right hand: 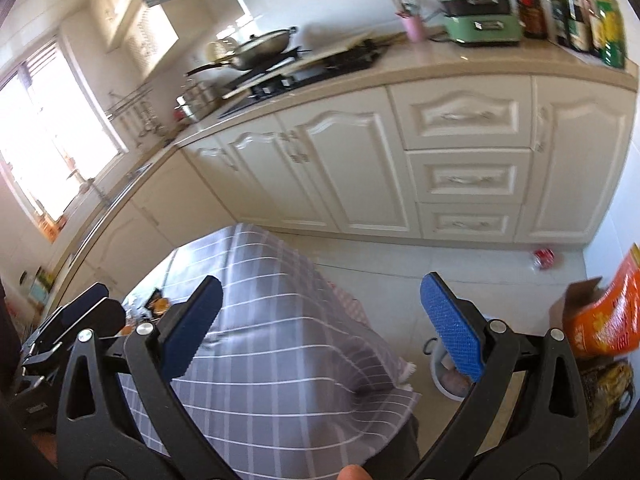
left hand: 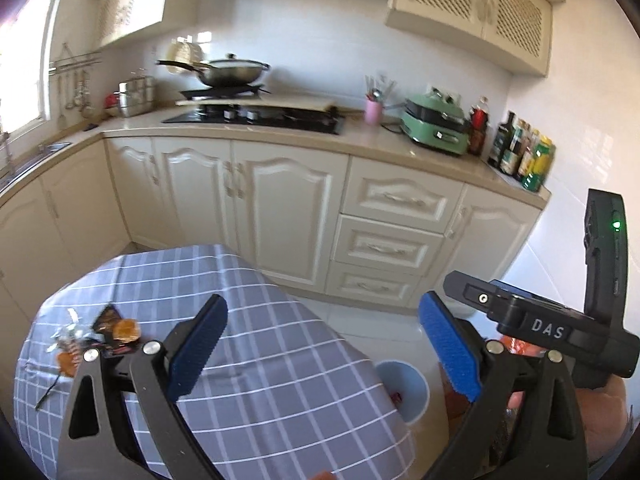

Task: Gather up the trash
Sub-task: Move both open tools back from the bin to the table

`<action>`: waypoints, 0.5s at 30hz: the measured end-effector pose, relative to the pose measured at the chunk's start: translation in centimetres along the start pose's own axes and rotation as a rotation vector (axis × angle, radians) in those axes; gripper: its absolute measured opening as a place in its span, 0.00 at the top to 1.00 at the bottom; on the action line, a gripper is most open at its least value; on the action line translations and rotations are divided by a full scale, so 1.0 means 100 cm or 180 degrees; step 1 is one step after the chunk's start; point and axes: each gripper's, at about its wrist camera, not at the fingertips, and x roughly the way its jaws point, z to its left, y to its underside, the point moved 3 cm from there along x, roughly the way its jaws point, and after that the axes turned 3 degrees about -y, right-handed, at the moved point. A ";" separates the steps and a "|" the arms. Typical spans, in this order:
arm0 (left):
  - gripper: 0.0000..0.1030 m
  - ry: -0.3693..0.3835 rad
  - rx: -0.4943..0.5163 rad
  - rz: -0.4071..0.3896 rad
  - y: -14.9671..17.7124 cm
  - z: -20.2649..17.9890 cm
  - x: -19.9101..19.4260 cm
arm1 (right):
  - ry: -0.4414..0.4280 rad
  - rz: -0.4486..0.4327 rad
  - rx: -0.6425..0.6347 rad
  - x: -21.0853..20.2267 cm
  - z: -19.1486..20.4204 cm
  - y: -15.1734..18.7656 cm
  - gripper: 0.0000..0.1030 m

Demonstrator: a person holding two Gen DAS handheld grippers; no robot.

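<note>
Wrappers (left hand: 108,332) lie blurred on the checked tablecloth (left hand: 280,380); both tools (left hand: 324,348) (right hand: 320,328) gape wide, empty.

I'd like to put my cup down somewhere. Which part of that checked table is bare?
The near and right stretch of the checked tablecloth is bare, up to its edge above the white bin. The far-left corner is crowded with wrappers and peel scraps.

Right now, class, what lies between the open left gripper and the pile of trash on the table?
Only bare checked tablecloth separates the left gripper from the trash pile, shown in the left wrist view.
</note>
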 end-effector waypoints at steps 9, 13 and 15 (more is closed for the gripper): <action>0.08 -0.0275 -0.0198 -0.0290 0.000 0.053 -0.046 | -0.0254 0.0034 -0.0341 0.006 0.066 0.003 0.06; 0.08 -0.0413 -0.0252 -0.0362 0.001 0.078 -0.064 | -0.0323 0.0043 -0.0474 0.011 0.092 0.007 0.06; 0.08 -0.0460 -0.0279 -0.0384 0.005 0.091 -0.072 | -0.0374 0.0069 -0.0520 0.015 0.103 0.008 0.06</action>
